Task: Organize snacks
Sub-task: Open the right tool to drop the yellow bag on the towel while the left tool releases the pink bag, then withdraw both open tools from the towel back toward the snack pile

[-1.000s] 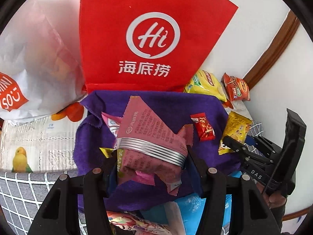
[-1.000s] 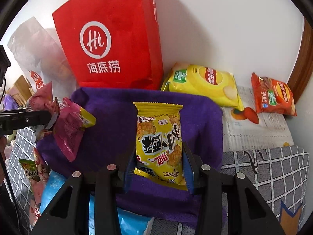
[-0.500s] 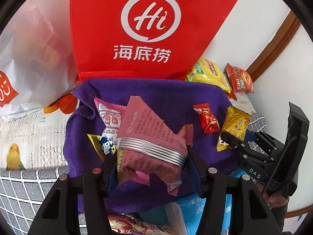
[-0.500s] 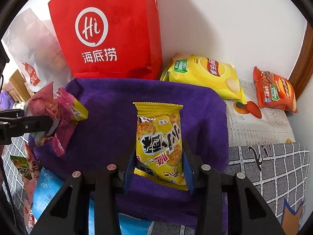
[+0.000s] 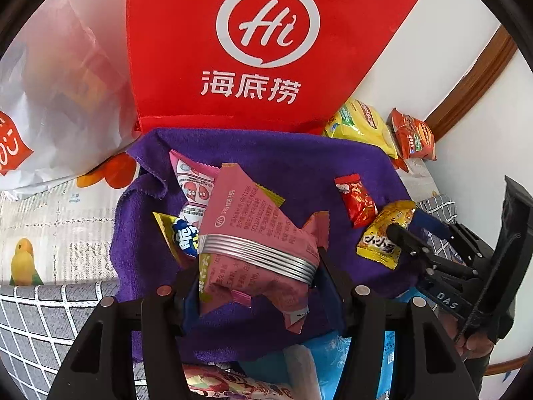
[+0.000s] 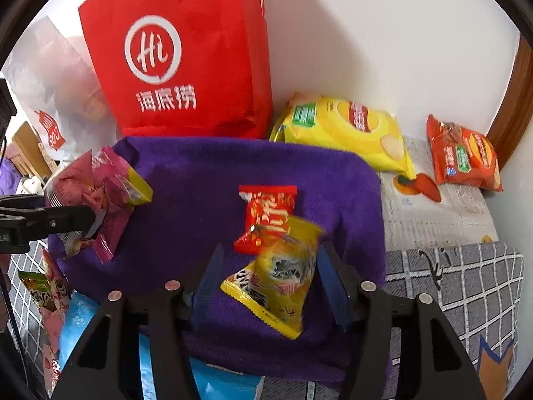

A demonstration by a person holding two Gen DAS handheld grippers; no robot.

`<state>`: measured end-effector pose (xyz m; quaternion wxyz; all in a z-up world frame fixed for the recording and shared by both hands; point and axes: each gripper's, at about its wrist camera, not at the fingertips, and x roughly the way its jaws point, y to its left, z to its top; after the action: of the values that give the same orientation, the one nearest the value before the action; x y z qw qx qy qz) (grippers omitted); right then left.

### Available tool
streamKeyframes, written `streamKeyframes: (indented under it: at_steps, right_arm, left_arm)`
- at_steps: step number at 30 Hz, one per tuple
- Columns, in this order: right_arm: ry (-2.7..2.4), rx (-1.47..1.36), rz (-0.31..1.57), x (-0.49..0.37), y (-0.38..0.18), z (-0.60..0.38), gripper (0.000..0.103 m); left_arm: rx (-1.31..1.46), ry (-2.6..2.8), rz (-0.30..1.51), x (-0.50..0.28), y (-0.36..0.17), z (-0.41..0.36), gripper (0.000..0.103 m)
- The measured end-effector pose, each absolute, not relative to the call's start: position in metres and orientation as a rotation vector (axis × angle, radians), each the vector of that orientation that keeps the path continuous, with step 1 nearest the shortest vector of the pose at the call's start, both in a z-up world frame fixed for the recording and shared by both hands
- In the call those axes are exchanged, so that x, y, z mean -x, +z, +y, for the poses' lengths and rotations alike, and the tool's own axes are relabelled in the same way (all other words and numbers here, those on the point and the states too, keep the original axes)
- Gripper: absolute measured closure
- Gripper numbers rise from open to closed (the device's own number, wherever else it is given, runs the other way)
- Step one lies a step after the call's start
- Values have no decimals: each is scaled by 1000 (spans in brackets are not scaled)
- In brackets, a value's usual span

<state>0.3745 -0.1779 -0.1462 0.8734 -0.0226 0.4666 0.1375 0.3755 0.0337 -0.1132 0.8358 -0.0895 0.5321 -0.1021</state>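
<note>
Since half a second ago our right hand-held gripper (image 6: 269, 286) has let go: its jaws now stand apart and the yellow packet (image 6: 276, 276), blurred and tilted, sits loose between them over the purple towel (image 6: 206, 196). It overlaps the lower edge of a red packet (image 6: 266, 215) lying flat on the towel, which the yellow one hid before.

From the left wrist, we see the left hand-held gripper (image 5: 256, 276) clenched on the pink packet (image 5: 256, 233), holding it above the towel (image 5: 299, 170). Just behind it on the cloth lie a pink-and-white packet (image 5: 193, 183) and a yellow-and-blue one (image 5: 176, 236). To the right sit the red packet (image 5: 356, 200) and the yellow packet (image 5: 383, 233), the latter at the right gripper's (image 5: 403, 236) fingertips. The red bag (image 5: 266, 50) stands at the towel's far edge, touching it.

From the right wrist, the left gripper (image 6: 93, 223) comes in at the left edge with the pink packet (image 6: 96, 193) in its grip over the towel's left side. Behind the towel stands the red bag (image 6: 180, 53), and a big yellow chip bag (image 6: 346, 133) lies just beside it, with an orange chip bag (image 6: 463, 156) further right against the wall.
</note>
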Motion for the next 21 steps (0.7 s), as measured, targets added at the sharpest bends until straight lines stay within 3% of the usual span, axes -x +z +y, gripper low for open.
streamKeyframes:
  at_steps: [2,8,21]
  right_arm:
    - [278,40,963,-373,-139,-179,35]
    - [254,15,937,-360,-113,-182,30]
    - [172,26,901,-304,-60,-184,21]
  left_arm:
    - [190,-227,1124,-374,-110,34,43]
    - [195,-224,1099,-366,-92,35,25]
    - [175,-280,961,-330,-30,30,25]
